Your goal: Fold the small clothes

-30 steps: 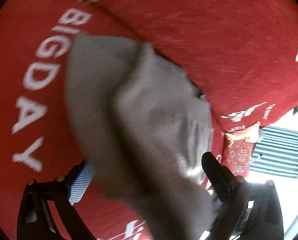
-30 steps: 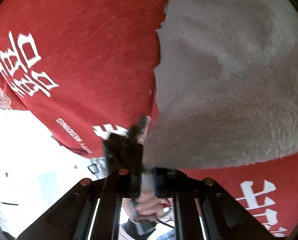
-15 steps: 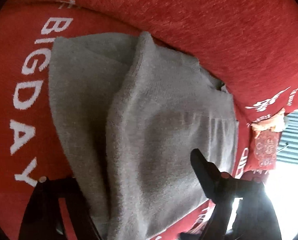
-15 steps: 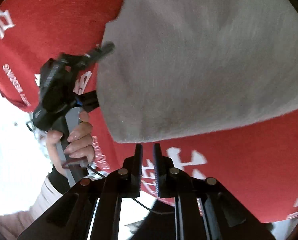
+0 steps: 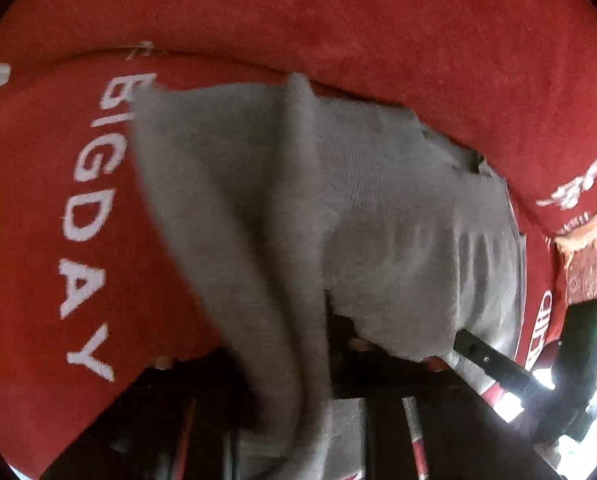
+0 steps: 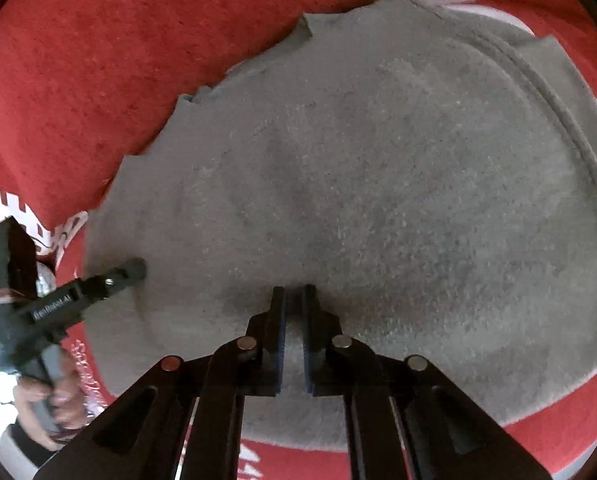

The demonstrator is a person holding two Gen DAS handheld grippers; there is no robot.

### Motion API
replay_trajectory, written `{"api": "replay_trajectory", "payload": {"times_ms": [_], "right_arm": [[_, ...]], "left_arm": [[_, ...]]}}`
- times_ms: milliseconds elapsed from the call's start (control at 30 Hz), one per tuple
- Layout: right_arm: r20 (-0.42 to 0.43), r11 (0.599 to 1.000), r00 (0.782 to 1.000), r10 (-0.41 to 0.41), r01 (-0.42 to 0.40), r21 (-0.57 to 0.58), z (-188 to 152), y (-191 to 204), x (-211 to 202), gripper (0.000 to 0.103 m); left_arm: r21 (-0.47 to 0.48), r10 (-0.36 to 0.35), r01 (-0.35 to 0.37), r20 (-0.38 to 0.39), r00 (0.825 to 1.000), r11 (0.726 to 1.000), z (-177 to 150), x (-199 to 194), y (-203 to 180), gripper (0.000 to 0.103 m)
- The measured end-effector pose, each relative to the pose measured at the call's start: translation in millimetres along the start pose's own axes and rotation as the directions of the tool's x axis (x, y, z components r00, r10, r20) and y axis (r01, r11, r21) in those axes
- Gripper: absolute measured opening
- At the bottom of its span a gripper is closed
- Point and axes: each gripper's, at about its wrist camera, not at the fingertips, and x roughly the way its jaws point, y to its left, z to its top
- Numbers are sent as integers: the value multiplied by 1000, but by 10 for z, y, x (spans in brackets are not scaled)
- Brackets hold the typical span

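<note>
A grey knitted garment lies spread on a red cover, with one ridge of cloth raised along its middle. My left gripper is mostly hidden under that ridge. Its jaws are closing with a fold of the grey cloth between them. From the right wrist view, the left gripper grips the garment's left edge. My right gripper stands over the garment's near part, shut, with nothing seen between its pads. It also shows at the garment's right edge as the right gripper.
The red cover carries white letters reading BIG DAY, and a red padded back rises behind it. A person's hand holds the left gripper's handle. A red patterned item sits at the far right.
The left jaws have gone from wide open to closed on a fold of the garment. The right gripper swung from beside the garment to over its middle, staying shut.
</note>
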Motion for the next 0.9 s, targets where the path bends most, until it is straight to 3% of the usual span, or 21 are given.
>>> {"api": "replay_trajectory", "payload": {"times_ms": [133, 267, 367, 567, 733, 900], "right_arm": [[-2, 999, 1000, 10, -10, -36, -131, -87, 12, 6], [-20, 993, 993, 117, -116, 24, -93, -311, -60, 6], [-10, 990, 990, 139, -138, 32, -119, -430, -182, 7], [79, 966, 971, 227, -234, 108, -201, -867, -644, 9], [169, 918, 941, 292, -325, 226, -234, -1491, -931, 10], [170, 871, 929, 328, -367, 326, -292, -1951, -822, 13]], "left_arm": [[14, -27, 27, 32, 999, 1000, -29, -138, -142, 16], [103, -74, 64, 91, 993, 993, -7, -417, -582, 16], [197, -89, 63, 128, 988, 978, 17, -595, -1093, 16], [402, -118, 51, 142, 983, 914, 22, -612, -2296, 16], [510, -78, 17, 98, 992, 860, -55, -82, -3214, 16], [540, 53, -72, 50, 997, 839, -152, 698, -3569, 16]]}}
